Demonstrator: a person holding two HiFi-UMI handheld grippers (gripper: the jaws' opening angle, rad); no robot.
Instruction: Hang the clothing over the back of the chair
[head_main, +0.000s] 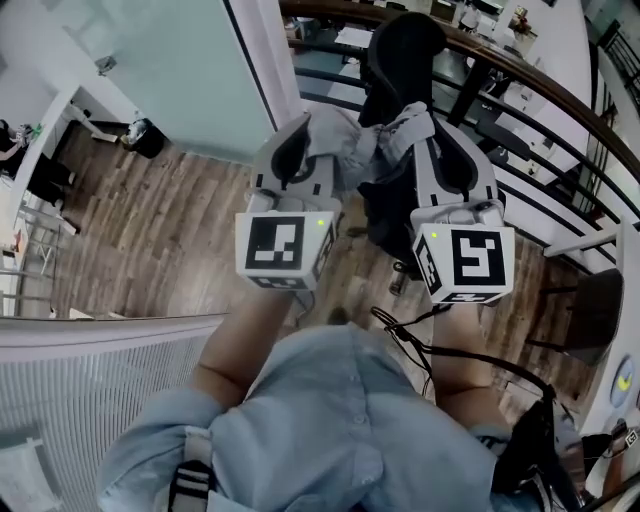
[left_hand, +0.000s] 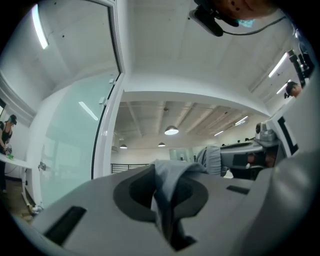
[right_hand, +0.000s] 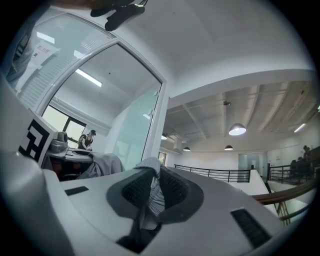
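Seen from the head, the grey clothing (head_main: 345, 140) spans the left claw (head_main: 300, 140) and the right claw (head_main: 432, 130), close to the black chair (head_main: 400, 45), while only the claws' own views show each pinching a fold of cloth.

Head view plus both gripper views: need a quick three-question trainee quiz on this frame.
1. True or false: the left gripper is open and empty.
2. The chair beyond the grippers is: A black, B white, C red.
3. Short answer: what is the right gripper clamped on?
Key: 1 false, it is shut on the clothing. 2 A. 3 the clothing.
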